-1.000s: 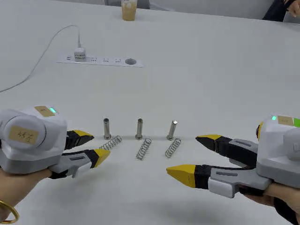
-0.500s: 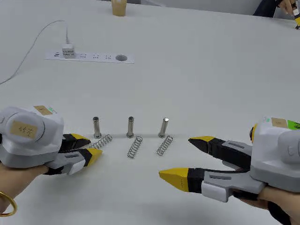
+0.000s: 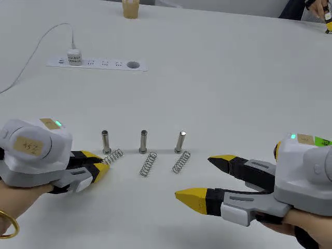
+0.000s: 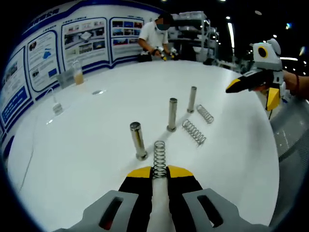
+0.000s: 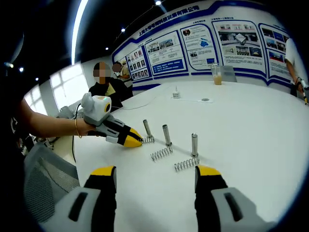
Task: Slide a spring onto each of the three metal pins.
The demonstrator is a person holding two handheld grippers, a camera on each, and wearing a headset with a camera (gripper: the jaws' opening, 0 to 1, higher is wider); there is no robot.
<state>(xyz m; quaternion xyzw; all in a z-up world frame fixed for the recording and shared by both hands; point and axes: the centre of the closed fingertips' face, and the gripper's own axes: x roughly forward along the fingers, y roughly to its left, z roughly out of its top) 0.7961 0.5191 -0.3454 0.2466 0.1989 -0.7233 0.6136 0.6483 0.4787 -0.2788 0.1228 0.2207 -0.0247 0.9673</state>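
Left gripper point(image 4: 159, 171): low at the near left of the table point(image 3: 218, 93), jaws drawn narrow around the near end of the left spring point(image 4: 159, 153); they seem to pinch it, though I can't judge how firm the hold is.
Left spring: lies flat on the table, its far end just beside the foot of the left pin point(image 4: 138, 140).
Pins: all three stand upright and bare in a row; the middle pin point(image 3: 143, 141) and right pin point(image 3: 180, 140) line up to the right of the left one.
Other springs: the middle spring point(image 3: 147, 164) and right spring point(image 3: 181, 161) each lie slanted just in front of their own pin, untouched.
Right gripper point(image 3: 192, 176): hovers at the near right, jaws wide and holding nothing, well apart from the right spring.
Progress: as I read it, no spring is on a pin yet; the first pickup is the step in hand.
Risk, grip: only the last coils sit between the tips, so the spring may squirt out or bend sideways on the lift.
Risk, pin: the spring's far end is so near the left pin that a tilted lift could knock it over, and nothing braces the pin.
Risk, threading: a spring held by one end droops, so its open end may miss the pin top.
Clutter: the power strip point(image 3: 98, 64) and cup point(image 3: 130, 8) sit far off, out of harm's way.
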